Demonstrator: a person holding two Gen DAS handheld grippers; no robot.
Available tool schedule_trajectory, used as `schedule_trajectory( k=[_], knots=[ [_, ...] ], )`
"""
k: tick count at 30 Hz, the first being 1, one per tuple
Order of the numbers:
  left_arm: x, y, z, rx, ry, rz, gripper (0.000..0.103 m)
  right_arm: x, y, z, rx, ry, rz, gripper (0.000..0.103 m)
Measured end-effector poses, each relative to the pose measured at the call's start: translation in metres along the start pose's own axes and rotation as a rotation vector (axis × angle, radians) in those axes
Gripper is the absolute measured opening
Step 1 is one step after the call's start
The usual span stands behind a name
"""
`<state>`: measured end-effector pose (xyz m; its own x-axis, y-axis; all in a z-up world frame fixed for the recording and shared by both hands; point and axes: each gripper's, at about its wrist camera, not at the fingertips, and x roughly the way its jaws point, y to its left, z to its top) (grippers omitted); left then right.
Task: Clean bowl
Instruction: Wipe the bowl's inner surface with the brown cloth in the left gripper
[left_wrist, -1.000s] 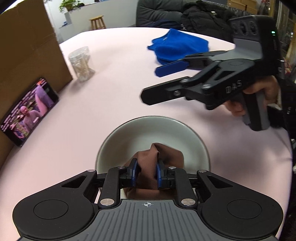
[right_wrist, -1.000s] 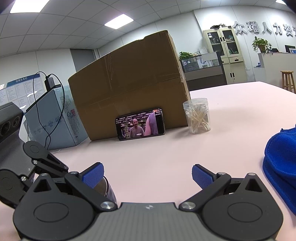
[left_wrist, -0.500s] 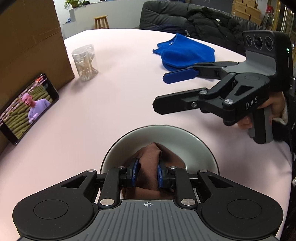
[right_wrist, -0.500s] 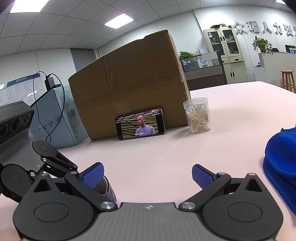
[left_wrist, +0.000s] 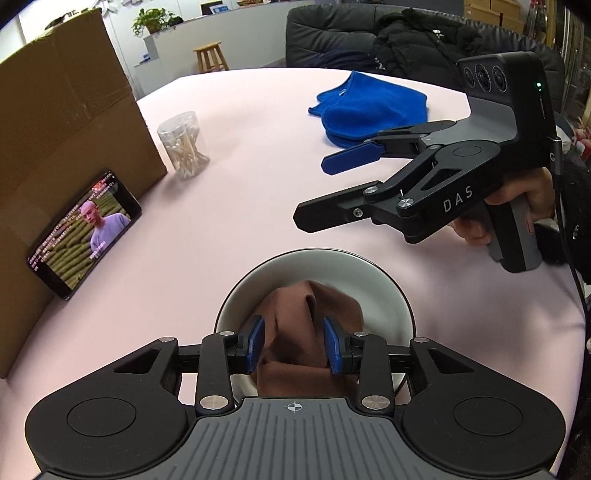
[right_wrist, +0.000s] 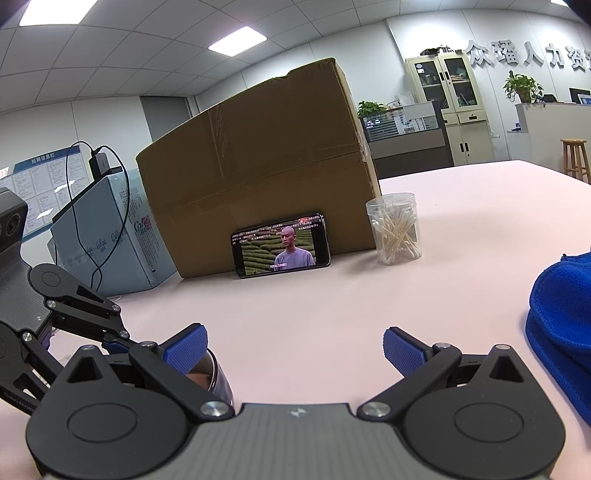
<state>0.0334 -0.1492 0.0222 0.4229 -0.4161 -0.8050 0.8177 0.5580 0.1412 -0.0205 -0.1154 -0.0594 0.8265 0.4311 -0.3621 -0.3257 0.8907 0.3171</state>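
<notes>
A grey-white bowl (left_wrist: 373, 273) sits on the pink table close in front of my left gripper (left_wrist: 293, 345). A brown cloth (left_wrist: 306, 317) lies bunched in the bowl between the left fingers, whose blue pads stand a little apart beside it. My right gripper (left_wrist: 314, 192) hovers open above the table just beyond the bowl's right side, empty. In the right wrist view the right gripper (right_wrist: 293, 349) is wide open, and the bowl's rim (right_wrist: 216, 373) shows at lower left behind the left pad.
A cardboard box (left_wrist: 55, 122) stands at the left with a phone (left_wrist: 85, 232) leaning on it. A clear jar of cotton swabs (left_wrist: 183, 146) is beside it. A blue cloth (left_wrist: 369, 107) lies at the far right. A blue-grey carton (right_wrist: 99, 236) stands left of the box.
My left gripper's jaws have spread apart from the tight pinch on the brown cloth. The left camera has risen and pulled back slightly. The right gripper stays open, barely moved.
</notes>
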Motion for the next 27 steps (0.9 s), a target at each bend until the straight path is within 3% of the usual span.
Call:
schedule_trajectory(
  k=[2,4,16,27],
  knots=[
    [0.004,0.002,0.002,0.0,0.007,-0.002,0.014,0.0,0.0,0.0,0.001,0.001,0.0,0.103],
    [0.008,0.006,0.003,-0.013,0.01,0.005,0.009,0.0,0.0,0.0,0.0,0.0,0.0,0.103],
    [0.027,0.012,0.008,-0.024,0.041,-0.088,0.008,-0.001,0.0,-0.001,0.001,0.004,0.001,0.103],
    [0.02,0.0,0.006,0.015,0.055,-0.107,0.009,-0.003,0.001,-0.001,0.001,0.006,0.001,0.103]
  ],
)
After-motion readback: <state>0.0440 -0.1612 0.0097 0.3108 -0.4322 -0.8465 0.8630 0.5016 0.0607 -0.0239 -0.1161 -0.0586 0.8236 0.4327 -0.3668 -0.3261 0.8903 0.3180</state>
